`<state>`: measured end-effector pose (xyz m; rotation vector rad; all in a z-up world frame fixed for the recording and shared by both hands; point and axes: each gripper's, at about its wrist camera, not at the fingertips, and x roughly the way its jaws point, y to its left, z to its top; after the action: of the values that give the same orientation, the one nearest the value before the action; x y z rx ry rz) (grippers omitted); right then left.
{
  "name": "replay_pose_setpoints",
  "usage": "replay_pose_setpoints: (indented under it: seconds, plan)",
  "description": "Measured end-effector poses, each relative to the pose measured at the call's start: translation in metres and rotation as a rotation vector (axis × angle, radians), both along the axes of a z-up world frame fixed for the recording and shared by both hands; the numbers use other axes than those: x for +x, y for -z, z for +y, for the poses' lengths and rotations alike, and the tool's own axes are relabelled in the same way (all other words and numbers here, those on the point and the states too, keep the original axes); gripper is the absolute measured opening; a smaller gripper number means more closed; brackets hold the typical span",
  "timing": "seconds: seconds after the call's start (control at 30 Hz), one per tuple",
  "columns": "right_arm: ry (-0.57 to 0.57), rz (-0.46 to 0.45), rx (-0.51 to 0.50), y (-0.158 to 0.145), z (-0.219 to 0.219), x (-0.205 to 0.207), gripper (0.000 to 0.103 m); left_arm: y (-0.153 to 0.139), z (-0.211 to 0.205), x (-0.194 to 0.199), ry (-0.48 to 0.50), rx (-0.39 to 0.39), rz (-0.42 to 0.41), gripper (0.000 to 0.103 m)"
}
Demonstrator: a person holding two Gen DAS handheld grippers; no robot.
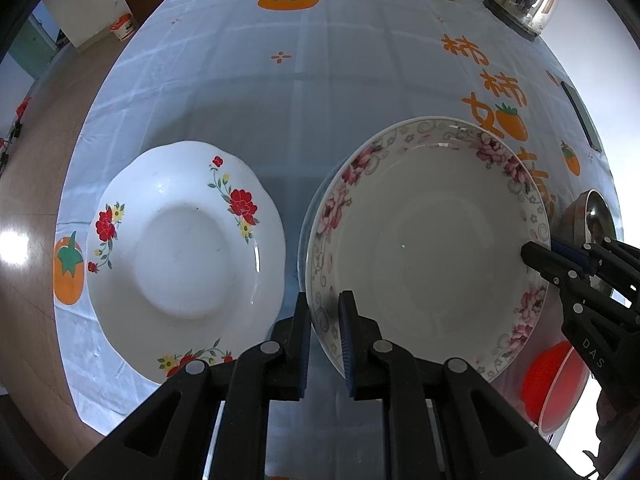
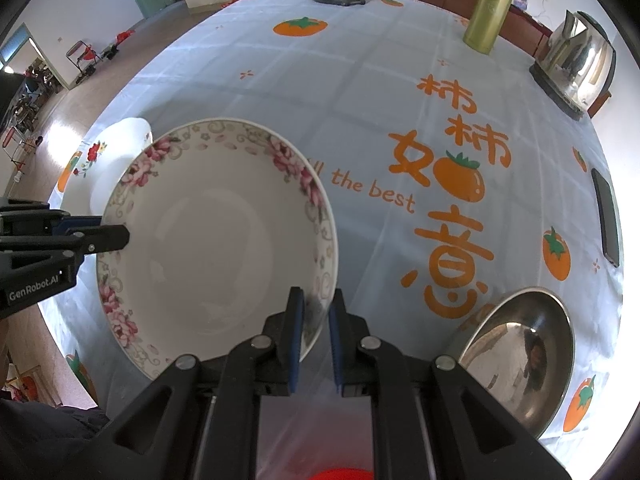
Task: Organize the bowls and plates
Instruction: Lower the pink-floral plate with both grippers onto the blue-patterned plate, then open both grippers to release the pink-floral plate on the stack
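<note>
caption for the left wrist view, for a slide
Both grippers pinch opposite rims of the pink-flowered plate.

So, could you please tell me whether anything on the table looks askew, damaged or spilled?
Only the pink-flowered plate sits askew: it is tilted, gripped at opposite rims by the left gripper and right gripper. The red-flowered plate lies flat. No chips or spills are visible.

Two plates: a pink-flowered plate (image 1: pixel 432 240) and a red-flowered plate (image 1: pixel 180 248). One steel bowl (image 2: pixel 520 360) and one red bowl (image 1: pixel 556 384) sit near the table's near edge. One kettle (image 2: pixel 576 60), one green canister (image 2: pixel 490 16), one phone (image 2: pixel 606 216).
</note>
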<state>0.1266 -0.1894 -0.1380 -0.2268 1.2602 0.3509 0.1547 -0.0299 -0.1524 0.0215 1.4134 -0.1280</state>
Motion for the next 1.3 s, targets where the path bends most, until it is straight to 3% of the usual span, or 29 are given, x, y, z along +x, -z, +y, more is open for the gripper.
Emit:
replay_pose_setpoints:
  seconds: [1.3]
  plan:
    - [0.006,-0.016,-0.03,0.0036,-0.0004,0.0008,0.014,0.0081,-0.0025,-0.0004,0.007,-0.012,-0.004,0.016]
